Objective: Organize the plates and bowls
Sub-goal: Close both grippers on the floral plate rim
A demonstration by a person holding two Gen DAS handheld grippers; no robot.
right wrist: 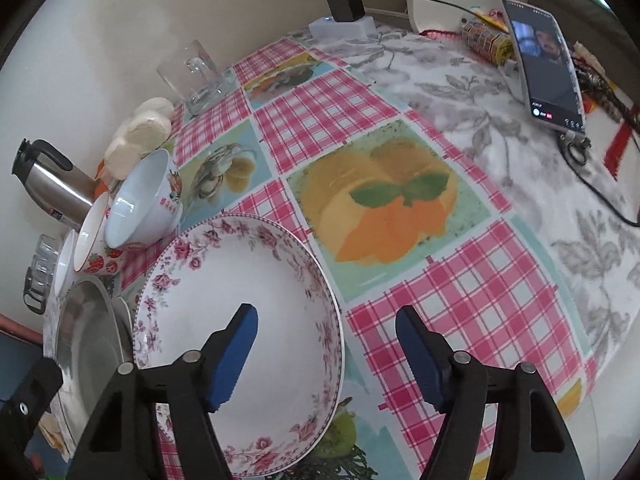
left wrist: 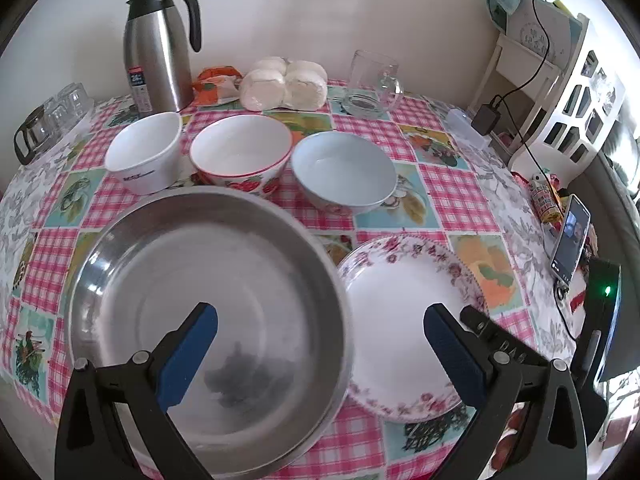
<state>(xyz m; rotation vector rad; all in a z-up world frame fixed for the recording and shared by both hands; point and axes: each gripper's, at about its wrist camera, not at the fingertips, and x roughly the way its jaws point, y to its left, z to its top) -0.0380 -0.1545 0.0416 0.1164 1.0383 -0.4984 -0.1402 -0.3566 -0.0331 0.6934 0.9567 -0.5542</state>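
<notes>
- I see a steel jug (left wrist: 158, 46) standing far back on the left of the counter (left wrist: 452, 196).
- Three bowls sit in a row in front of it: a white bowl (left wrist: 144, 158), a strawberry bowl (left wrist: 242, 156) and a pale blue bowl (left wrist: 344, 172).
- A big metal plate (left wrist: 208, 320) is near me on the left, and its edge covers a bit of the flower plate (left wrist: 404, 320) beside it.
- My left gripper (left wrist: 320, 344) hangs over both plates; its jaws are wide open and hold nothing.
- My right gripper (right wrist: 326, 344) is over the flower plate's right edge; its jaws are wide open and empty too.
- A glass mug (left wrist: 370, 80) stands at the back.
- A phone (right wrist: 546, 64) leans up at the far right.
</notes>
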